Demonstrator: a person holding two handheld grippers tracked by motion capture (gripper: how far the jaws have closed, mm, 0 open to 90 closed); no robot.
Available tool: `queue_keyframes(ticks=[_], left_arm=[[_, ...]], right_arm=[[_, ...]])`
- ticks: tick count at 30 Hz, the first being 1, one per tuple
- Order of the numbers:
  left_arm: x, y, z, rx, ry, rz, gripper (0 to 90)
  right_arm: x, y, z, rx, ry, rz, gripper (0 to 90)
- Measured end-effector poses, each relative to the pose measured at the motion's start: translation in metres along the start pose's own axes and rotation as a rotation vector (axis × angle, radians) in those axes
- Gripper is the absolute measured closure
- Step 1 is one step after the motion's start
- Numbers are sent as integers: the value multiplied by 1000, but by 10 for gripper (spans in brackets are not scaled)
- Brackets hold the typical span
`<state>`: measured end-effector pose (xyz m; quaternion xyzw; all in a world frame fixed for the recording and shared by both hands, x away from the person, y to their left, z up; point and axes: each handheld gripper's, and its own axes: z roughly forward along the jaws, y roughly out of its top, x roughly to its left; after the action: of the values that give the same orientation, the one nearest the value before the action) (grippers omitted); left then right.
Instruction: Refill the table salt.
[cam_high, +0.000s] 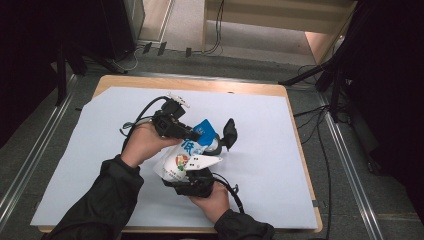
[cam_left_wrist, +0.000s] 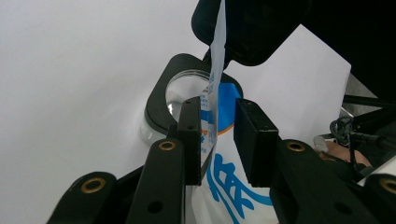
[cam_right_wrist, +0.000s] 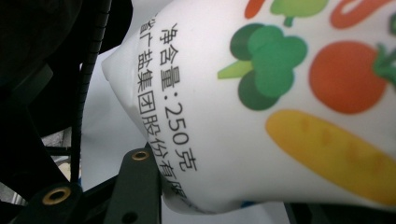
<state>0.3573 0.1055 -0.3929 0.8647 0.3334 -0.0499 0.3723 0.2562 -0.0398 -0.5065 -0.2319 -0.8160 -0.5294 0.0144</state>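
Two grippers hold our white plastic bag with vegetable pictures (cam_high: 181, 161): left gripper (cam_left_wrist: 215, 135) pinches its blue top edge, right gripper (cam_high: 192, 181) clamps its bottom, printed "250克". Beyond, white table sheet (cam_high: 270, 150) lies free.

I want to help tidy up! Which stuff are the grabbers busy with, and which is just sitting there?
Being used:
- white bag with vegetable pictures, held up by both grippers
- left gripper, its fingers either side of the bag's top edge
- right gripper, under the bag

Just sitting there:
- round black-rimmed container behind the bag
- white sheet covering the table
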Motion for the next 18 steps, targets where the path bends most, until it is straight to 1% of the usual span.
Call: queue_keyframes(ticks=[2,4,6,8,10,12,13,15,17,18], left_arm=[[1,0,1,-3,-8,-8,700],[1,0,1,-1,-7,-18,691],[2,0,0,3,-21,-23,721],[2,0,-1,1,-17,-21,774],[3,0,-2,2,-21,-29,802],[3,0,-3,5,-29,-29,845],[2,0,-3,11,-26,-22,865],[1,1,-2,11,-15,-16,873],[0,3,2,12,-14,-14,864],[-1,4,4,15,-6,-7,858]], right_arm=[[0,0,0,0,-3,-2,615],[0,0,0,2,-3,-4,615],[0,0,0,4,-7,-13,616],[0,-1,0,0,-4,-19,617],[1,0,0,-7,6,-22,617],[1,0,0,-8,7,-32,619],[1,0,0,-9,10,-32,620],[1,0,0,-7,16,-28,623],[0,0,0,-10,22,-17,625],[-1,0,0,-9,27,-15,626]])
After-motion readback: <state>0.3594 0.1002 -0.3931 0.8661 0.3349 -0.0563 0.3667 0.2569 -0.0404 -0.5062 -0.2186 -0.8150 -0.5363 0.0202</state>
